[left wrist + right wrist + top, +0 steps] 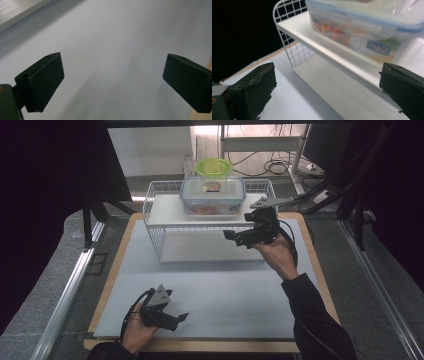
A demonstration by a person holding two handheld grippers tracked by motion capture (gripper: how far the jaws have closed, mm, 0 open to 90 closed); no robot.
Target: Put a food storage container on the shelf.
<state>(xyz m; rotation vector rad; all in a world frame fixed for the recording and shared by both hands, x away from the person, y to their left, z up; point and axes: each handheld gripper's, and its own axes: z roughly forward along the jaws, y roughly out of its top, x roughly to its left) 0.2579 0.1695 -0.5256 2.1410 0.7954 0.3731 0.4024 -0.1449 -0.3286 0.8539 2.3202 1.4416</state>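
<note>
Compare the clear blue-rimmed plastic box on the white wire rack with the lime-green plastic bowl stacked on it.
The clear blue-rimmed plastic box is rectangular, wide and see-through; the lime-green plastic bowl is rounder, smaller and tinted. The box rests on the white wire rack; the bowl rests on the box's lid. Both are plastic food containers.

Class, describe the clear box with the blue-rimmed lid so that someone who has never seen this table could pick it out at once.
Find the white wire rack at the far end of the grey mat. On its upper shelf sits the clear box, just beyond the right claw. Unlike the small green tub resting on its lid, it is wide, rectangular and blue-rimmed, with orange contents showing through.
</note>
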